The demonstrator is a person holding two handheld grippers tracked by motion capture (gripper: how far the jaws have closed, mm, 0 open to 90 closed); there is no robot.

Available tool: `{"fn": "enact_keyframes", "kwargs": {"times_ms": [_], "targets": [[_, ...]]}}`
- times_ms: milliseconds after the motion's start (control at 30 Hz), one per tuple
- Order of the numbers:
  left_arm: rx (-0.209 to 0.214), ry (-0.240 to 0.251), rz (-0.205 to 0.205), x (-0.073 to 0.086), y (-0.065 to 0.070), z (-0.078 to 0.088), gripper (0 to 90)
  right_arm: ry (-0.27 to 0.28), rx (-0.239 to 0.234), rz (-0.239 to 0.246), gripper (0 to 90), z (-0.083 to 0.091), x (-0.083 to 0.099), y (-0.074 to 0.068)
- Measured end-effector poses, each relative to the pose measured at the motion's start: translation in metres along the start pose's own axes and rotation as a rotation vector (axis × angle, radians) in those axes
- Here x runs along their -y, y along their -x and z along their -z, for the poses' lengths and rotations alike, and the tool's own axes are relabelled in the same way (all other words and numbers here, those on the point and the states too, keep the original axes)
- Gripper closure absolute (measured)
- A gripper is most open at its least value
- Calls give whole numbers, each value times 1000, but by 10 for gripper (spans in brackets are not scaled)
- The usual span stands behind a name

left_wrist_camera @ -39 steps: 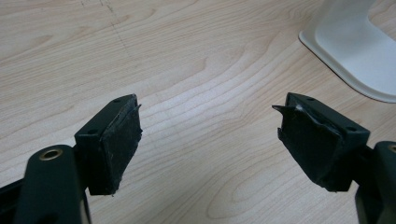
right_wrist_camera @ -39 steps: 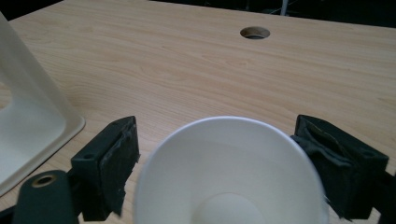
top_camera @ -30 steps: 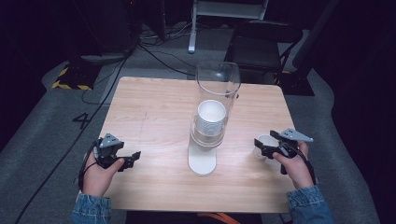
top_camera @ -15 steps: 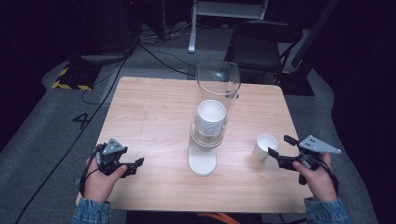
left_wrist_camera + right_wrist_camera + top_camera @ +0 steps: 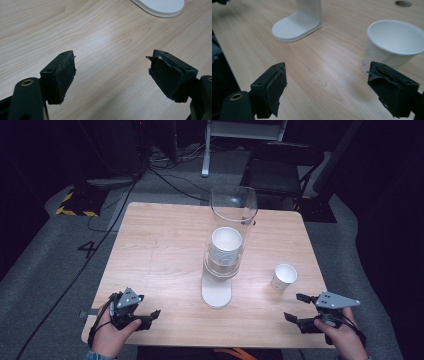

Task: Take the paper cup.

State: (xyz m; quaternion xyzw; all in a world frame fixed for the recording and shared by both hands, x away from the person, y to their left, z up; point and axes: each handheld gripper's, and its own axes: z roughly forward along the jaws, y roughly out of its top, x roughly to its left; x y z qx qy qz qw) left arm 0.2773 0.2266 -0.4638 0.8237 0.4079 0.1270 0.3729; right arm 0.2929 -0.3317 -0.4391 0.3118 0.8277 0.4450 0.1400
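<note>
So there's a light wood bench (image 5: pixel 165 250) with a clear tube-style cup dispenser (image 5: pixel 231 220) standing near the middle on a white base (image 5: pixel 216 293), and a stack of white paper cups (image 5: pixel 226 245) sits inside the tube. One loose paper cup (image 5: pixel 284 276) stands upright on the bench off to the right of the base, apart from it, open end up. The left tool (image 5: pixel 149 315) is held in the person's left hand (image 5: pixel 112 337) down at the near left corner of the bench, jaws spread wide with nothing between them; in the left gripper view you just get bare wood grain between the two black pads, with the rounded edge of the white base peeking in at the top. The right tool (image 5: pixel 296 307) is at the near right edge in the right hand (image 5: pixel 342 340), also spread wide and gripping nothing. In the right gripper view the loose cup (image 5: pixel 393 43) sits just beyond the right-side jaw, not clamped, and the base (image 5: pixel 295 27) is farther off.
</note>
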Motion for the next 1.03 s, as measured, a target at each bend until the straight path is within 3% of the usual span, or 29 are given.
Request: {"fn": "enact_keyframes", "kwargs": {"times_ms": [33,100,167,267,367,567,700,833,1033], "targets": [[0,0,0,0,0,0,207,0,0,0,161,0,0,0],[7,-6,-15,2,1,-1,206,-33,-47,20,162,-13,5,-3],[6,-13,-4,5,3,-2,207,-40,-72,18,160,-22,8,-4],[8,-24,-1,9,2,-5,207,-52,-82,20,160,-31,10,-4],[11,-39,10,13,1,-10,207,-69,-56,19,162,-47,15,-2],[18,-57,15,17,-1,-16,194,-63,-32,38,164,-61,19,0],[-2,-66,14,22,-5,-20,168,-76,11,62,159,-68,20,2],[-18,-68,18,25,-8,-23,164,-77,11,52,160,-72,23,3],[-48,-51,9,26,-13,-25,156,-133,26,79,154,-77,26,5]]}}
